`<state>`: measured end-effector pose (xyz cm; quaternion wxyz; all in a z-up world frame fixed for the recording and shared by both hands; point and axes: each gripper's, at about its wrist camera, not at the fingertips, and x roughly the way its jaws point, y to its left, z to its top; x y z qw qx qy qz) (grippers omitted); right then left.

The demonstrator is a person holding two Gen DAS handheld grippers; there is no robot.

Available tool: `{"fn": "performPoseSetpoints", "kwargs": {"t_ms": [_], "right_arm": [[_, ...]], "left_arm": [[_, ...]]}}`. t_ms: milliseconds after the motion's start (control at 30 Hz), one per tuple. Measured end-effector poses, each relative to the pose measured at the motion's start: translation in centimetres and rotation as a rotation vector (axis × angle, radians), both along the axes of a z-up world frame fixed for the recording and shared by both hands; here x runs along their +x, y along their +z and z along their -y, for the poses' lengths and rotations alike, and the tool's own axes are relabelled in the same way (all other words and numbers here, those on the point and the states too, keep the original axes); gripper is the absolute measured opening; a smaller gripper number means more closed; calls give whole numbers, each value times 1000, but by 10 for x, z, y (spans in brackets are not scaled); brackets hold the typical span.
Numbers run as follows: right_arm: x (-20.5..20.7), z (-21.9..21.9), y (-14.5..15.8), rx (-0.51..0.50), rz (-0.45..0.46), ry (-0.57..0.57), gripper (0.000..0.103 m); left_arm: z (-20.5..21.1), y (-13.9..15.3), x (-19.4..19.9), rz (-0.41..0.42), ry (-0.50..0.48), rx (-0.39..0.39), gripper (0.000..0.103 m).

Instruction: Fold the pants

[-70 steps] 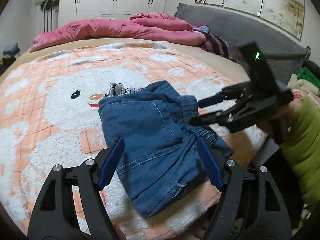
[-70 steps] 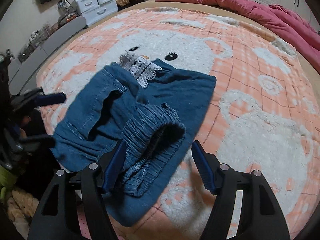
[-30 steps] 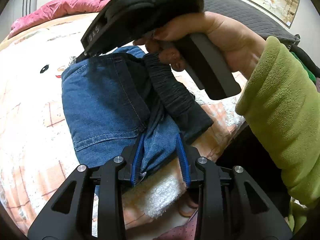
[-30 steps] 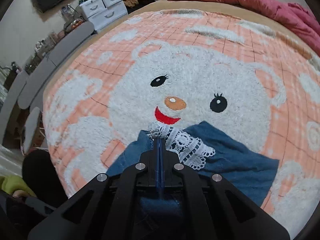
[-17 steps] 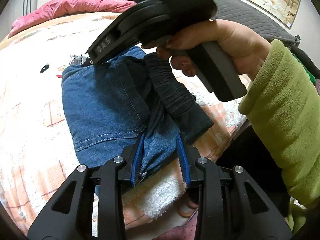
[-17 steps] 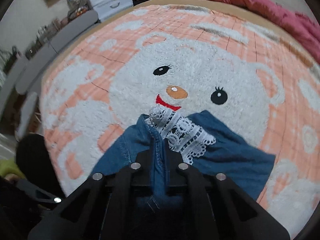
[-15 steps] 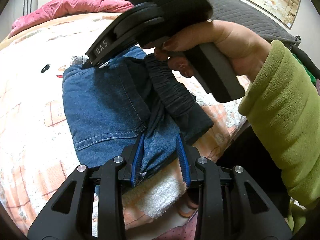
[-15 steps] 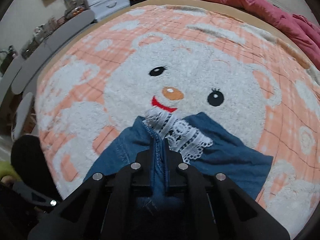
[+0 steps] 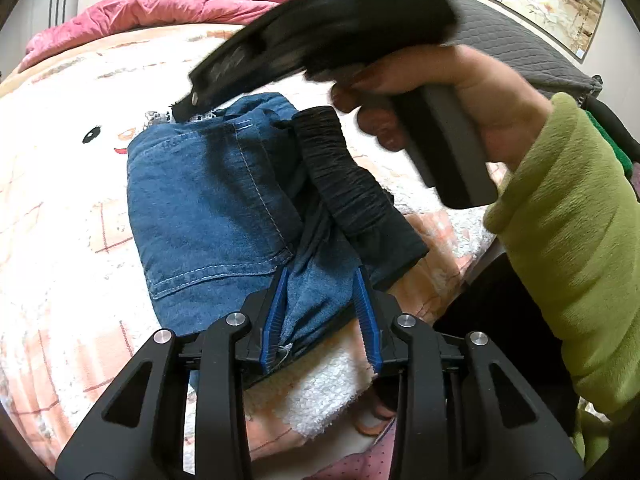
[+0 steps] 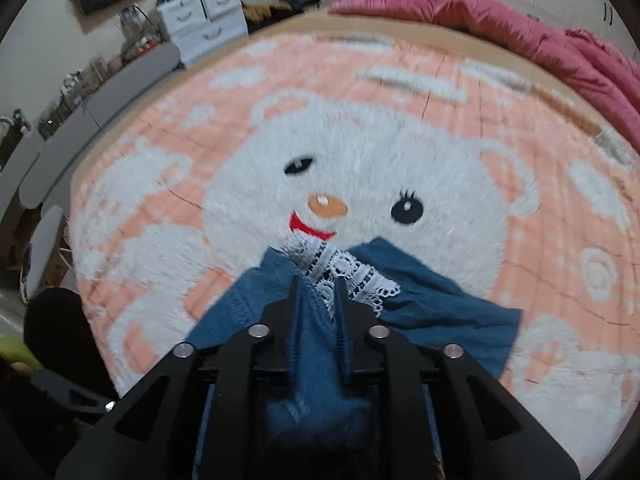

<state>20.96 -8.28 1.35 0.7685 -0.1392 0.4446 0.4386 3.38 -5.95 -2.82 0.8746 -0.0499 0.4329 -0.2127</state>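
Folded into a compact blue bundle, the pants (image 9: 208,208) lie on the bed (image 10: 400,120), close to its near edge and over the bear-face blanket (image 10: 360,160), just below the bear's red mouth. Soft, light denim by the look of it: limp, likely to slump and unfold wherever unsupported, not slippery, not fragile. Thicker and firmer at the dark gathered waistband (image 9: 340,176), lying uppermost along the bundle's right side, and at the stitched pocket seams; thin and snag-prone at the white lace trim (image 10: 344,276) on the far end.

Left gripper (image 9: 320,312): fingers narrow, with the near corner of the fold between the blue pads, apparently pinched. Right gripper (image 10: 316,312): fingers narrow but just opening, denim between them at the far end beside the lace, grip seemingly released.

Best taken at layered edges or the waistband, catching all layers together; best avoided at the lace.
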Motion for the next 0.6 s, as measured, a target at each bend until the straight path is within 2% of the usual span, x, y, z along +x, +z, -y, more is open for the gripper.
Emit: {"fn": "performPoseSetpoints", "kwargs": {"t_ms": [267,467,600], "right_arm": [[-28,40,26,56,69,9,37],[-37,63,31,66,93,-24,45],[-39,74,33,71,101,-44,50]], "left_arm": [[1,0,1,1,-3,-4,30],[6,2,1,8,-13,-12,37],[0,8,0,9,-23,-65,45]]}}
